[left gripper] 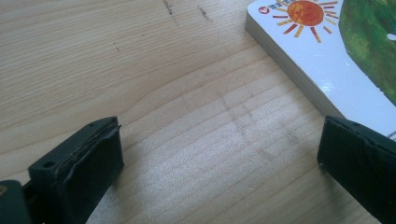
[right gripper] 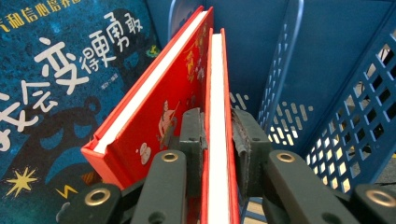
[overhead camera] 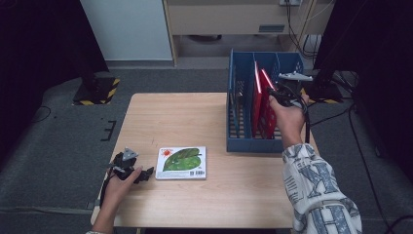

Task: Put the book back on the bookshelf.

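Right gripper was over the blue file rack at the far right of the bench, its fingers clamped on the top edge of a red book. In the right gripper view that book stood on edge between the two pads, white page block showing, pads pressing both covers. A second red book leaned just beside it, tilted away at the top, and the two looked to be touching low down. Behind them a dark blue book with white lettering stood against the rack wall. In the high view both red books sat in the rack's middle compartment, leaning toward the left divider; the right hand and a patterned sleeve reached in from the lower right. Left gripper sat low at the near left of the bench, held in the left hand, fingers wide apart with nothing but bare wood between them. A white picture book with a green leaf and an orange sun on the cover lay flat on the bench just to the right of that gripper. In the left gripper view the right-hand finger overlapped the book's near edge; couldn't tell whether it touched. Rack and flat book were well apart.
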Action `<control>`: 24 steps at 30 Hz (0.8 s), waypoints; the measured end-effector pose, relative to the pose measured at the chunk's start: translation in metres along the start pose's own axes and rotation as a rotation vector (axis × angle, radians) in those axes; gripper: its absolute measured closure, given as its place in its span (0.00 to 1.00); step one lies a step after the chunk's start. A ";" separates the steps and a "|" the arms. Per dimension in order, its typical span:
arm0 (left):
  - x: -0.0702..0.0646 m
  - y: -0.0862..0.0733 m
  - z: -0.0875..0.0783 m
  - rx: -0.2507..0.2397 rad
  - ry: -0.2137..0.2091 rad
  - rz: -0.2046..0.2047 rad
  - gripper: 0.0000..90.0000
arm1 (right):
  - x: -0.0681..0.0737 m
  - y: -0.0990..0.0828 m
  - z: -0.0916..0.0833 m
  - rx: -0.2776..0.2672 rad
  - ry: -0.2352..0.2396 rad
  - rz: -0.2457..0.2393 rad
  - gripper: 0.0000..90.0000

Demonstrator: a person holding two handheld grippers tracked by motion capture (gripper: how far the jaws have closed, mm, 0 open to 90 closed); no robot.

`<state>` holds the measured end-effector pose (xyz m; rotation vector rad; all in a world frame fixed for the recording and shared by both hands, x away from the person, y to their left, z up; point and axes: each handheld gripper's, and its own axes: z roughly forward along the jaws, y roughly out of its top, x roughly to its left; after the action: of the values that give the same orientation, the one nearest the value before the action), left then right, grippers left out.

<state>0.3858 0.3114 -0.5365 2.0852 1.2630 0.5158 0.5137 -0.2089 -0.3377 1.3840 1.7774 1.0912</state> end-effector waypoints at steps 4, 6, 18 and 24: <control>0.000 0.000 0.000 0.000 0.000 0.000 0.00 | 0.000 0.001 0.000 0.011 -0.002 -0.010 0.85; 0.000 0.000 0.000 0.000 -0.001 0.001 0.00 | 0.000 0.002 0.000 0.014 -0.005 -0.010 0.85; 0.000 0.000 0.000 0.000 -0.001 0.002 0.00 | 0.001 0.003 0.000 0.011 -0.061 0.011 0.88; 0.000 0.000 0.000 0.000 -0.001 0.002 0.00 | 0.003 0.005 0.005 0.006 -0.081 0.023 0.88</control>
<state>0.3860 0.3111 -0.5365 2.0861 1.2606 0.5155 0.5193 -0.2039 -0.3350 1.4349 1.7127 1.0281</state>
